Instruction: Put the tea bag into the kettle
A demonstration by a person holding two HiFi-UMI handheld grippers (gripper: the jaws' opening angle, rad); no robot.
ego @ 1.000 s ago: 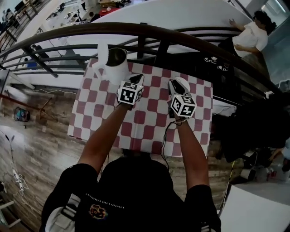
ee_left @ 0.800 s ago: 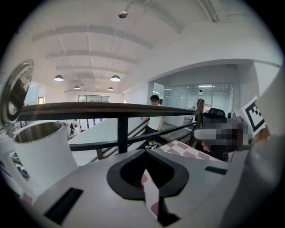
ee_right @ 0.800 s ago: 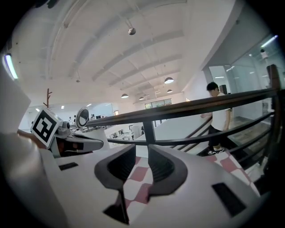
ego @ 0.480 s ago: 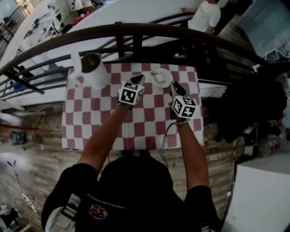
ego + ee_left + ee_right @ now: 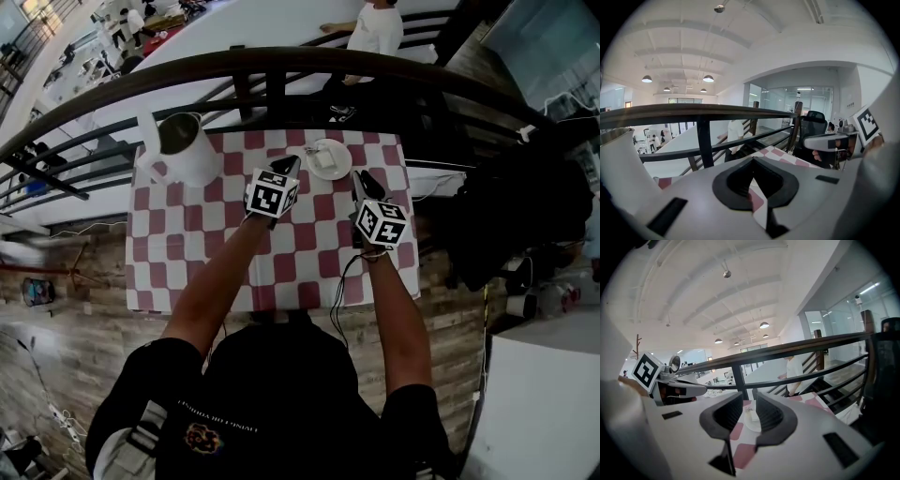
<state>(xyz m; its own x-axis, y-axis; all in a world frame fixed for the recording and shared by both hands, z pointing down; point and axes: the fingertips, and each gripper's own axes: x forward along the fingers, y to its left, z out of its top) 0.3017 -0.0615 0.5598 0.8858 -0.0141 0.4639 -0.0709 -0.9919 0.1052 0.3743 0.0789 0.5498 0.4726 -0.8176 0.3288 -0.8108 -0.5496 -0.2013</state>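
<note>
A table (image 5: 187,253) with a red and white checked cloth stands against a dark railing (image 5: 281,61), and a person in a white top (image 5: 375,28) stands on the stairs beyond it. The white kettle (image 5: 183,150) stands open-topped at the far left corner of the table. The tea bag (image 5: 325,159) lies on a small white plate (image 5: 342,171) near the far edge, well to the right of the kettle. The left gripper (image 5: 284,166) hangs over the cloth between the kettle and the plate, its tip just beside the plate's left side; its own view shows the jaws pressed together at the tips with nothing between them, only cloth showing through the slit behind. The right gripper (image 5: 364,178) hangs just to the near right of the plate. Its jaws stand apart and hold nothing, and through the gap the plate and tea bag show on the table ahead, apart from the pads.
</note>
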